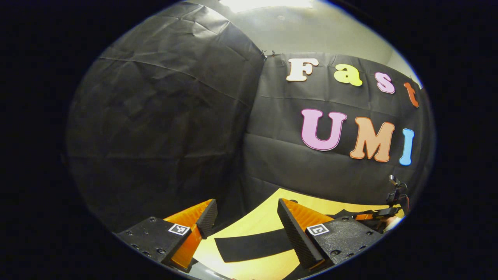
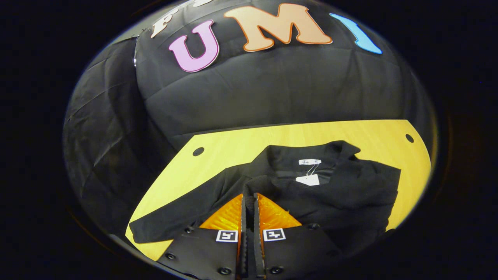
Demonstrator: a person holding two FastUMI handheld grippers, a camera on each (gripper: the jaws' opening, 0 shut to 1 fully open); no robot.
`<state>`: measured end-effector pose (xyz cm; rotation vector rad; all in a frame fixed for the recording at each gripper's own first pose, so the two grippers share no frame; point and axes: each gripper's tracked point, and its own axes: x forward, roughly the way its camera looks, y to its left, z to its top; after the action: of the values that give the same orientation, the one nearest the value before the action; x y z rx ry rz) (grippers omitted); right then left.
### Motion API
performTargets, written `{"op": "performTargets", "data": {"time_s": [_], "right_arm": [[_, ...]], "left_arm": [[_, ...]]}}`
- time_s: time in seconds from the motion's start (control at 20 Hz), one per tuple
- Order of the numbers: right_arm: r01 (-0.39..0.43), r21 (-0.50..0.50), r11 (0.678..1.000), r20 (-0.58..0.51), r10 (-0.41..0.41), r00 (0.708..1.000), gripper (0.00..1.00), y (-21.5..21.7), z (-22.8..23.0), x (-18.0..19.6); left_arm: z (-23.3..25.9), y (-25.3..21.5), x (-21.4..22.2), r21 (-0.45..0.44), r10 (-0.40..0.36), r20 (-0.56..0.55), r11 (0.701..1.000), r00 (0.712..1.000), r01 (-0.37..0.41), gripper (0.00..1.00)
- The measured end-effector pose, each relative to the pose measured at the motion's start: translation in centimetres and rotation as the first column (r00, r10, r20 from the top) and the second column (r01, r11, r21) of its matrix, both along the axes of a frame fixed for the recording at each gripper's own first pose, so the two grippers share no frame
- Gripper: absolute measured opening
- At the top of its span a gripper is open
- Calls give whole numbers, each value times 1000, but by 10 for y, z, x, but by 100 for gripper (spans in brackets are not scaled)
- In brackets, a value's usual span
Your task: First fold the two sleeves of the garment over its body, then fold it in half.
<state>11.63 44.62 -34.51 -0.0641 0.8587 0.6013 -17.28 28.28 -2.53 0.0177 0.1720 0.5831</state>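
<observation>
Left gripper point(image 1: 246, 217): fingers spread wide, nothing between them, raised over the yellow table point(image 1: 253, 225). Beyond its fingertips lies a flat black sleeve point(image 1: 253, 245) of the garment, apart from both fingers. Far to its right, at the table edge, another gripper point(image 1: 383, 213) shows small and indistinct.

Right gripper point(image 2: 249, 202): fingers pressed together with a thin fold of black fabric in the narrow gap; pinching the garment point(image 2: 350, 186). The garment lies on the table point(image 2: 218, 147) directly ahead of and around the fingertips, collar away from the gripper, a white tag point(image 2: 307, 179) just beyond the tips. One sleeve point(image 2: 175, 217) extends flat to the gripper's left; the right side is bunched over the body.
</observation>
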Motion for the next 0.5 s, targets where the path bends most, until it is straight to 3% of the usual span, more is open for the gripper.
{"op": "performTargets", "data": {"time_s": [0.1,0.15,0.2,0.25,0.3,0.45,0.5], "right_arm": [[3,1,1000,-11,-3,1000,10,10,-9,-5],[-4,14,1000,-28,4,1000,16,16,-12,-9],[-13,34,999,-54,14,998,16,22,-15,-14],[-29,64,998,-75,33,997,25,29,-16,-18],[-41,93,995,-88,49,995,23,36,-15,-21],[-64,159,985,-101,80,992,100,47,-4,-26],[-62,181,982,-107,82,991,98,48,3,-27]], "left_arm": [[-2,0,8,-2,-13,-5,1000,1000,13,92],[-5,-3,11,-10,-23,-7,1000,1000,23,92],[-7,-5,15,-18,-33,-10,999,999,33,93],[-10,-7,18,-24,-42,-12,999,999,41,92],[-13,-8,23,-30,-49,-15,998,999,49,93],[-17,-8,31,-35,-64,-14,997,998,63,92],[-17,-8,33,-33,-64,-10,997,998,64,92]]}}
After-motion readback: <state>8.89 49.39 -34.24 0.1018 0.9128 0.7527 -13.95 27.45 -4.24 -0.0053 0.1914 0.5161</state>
